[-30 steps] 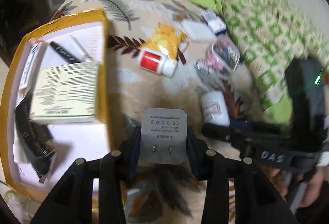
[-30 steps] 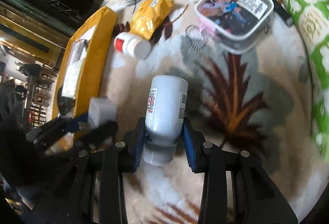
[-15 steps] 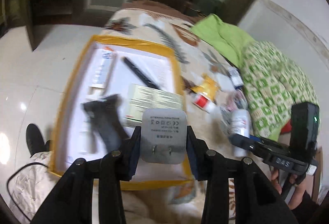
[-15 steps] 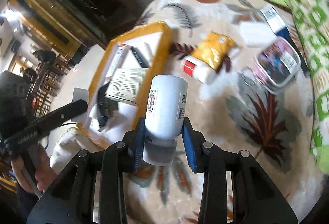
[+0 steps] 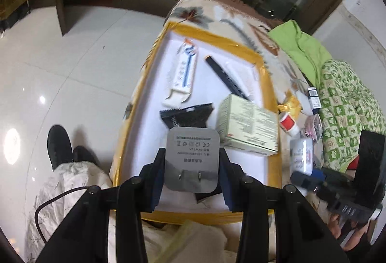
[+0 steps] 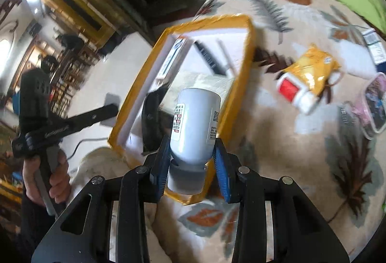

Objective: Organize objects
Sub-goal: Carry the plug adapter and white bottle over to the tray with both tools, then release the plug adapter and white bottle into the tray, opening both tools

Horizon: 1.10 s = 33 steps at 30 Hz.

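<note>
My left gripper (image 5: 192, 175) is shut on a grey power adapter (image 5: 192, 161) and holds it above the near end of a yellow-rimmed white box (image 5: 270, 84). The box holds a toothpaste tube (image 5: 182, 75), a black pen (image 5: 226, 77), a black comb-like item (image 5: 187, 116) and a pale green carton (image 5: 248, 128). My right gripper (image 6: 192, 165) is shut on a white bottle (image 6: 194, 125), held in the air over the box's near right rim (image 6: 243, 84). The left gripper (image 6: 72, 122) also shows in the right wrist view, at the left.
On the leaf-patterned blanket (image 6: 301, 154) right of the box lie a red-labelled white bottle (image 6: 295, 94), a yellow packet (image 6: 313, 70), a clear plastic case (image 6: 375, 104) and small boxes (image 5: 313, 99). Green bedding (image 5: 347, 104) lies at the far right. White floor (image 5: 72, 70) lies left.
Both grippers rose and moved left towards the box, carrying the adapter and the white bottle. The bottle was lifted off the blanket and now hangs over the box rim.
</note>
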Motion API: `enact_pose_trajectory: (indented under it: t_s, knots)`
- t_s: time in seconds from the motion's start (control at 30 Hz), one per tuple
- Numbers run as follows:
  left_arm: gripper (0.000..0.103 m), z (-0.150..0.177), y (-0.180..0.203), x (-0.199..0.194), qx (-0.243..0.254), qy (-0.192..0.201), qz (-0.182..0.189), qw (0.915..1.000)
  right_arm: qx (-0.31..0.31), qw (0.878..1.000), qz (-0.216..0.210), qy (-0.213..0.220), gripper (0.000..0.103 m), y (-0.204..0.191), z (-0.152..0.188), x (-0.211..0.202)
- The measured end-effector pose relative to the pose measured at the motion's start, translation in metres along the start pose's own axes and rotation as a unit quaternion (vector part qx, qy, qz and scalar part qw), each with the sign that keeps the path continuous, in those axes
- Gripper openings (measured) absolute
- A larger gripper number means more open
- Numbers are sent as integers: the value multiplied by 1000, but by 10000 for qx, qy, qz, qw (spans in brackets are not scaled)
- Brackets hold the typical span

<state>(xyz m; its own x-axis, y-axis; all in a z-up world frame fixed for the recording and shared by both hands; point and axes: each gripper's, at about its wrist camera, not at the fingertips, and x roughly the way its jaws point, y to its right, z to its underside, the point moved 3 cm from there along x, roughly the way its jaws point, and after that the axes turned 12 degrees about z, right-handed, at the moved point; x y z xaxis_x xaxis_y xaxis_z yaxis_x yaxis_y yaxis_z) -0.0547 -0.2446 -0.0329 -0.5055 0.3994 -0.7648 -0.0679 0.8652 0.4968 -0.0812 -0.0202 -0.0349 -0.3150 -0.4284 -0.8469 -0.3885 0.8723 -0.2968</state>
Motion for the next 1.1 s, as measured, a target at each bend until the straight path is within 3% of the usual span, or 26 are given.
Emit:
enact_pose_trajectory:
  t_s: [0.37,0.67,1.0,1.07,1.1]
  knots:
    - [40,-2,-18,25,182,-630,-375,9971,-519,9959,484,-552,35,-36,11,50]
    - [41,-20,-18,46,328,-757,-559,9950,-663,9924,797,-670,35,-42,13,64]
    - [42,-28,-14,51,410,-727,-491,9953,-424,9946,745,-589,35,-38,12,65]
    - [45,-28,-11,45,354,-632,-313,9969,-383,9950,724,-580,35,-37,11,64]
    - [53,-28,-9,42,311,-574,-227,9976,-389,9952,695,-565,36,-39,12,63]
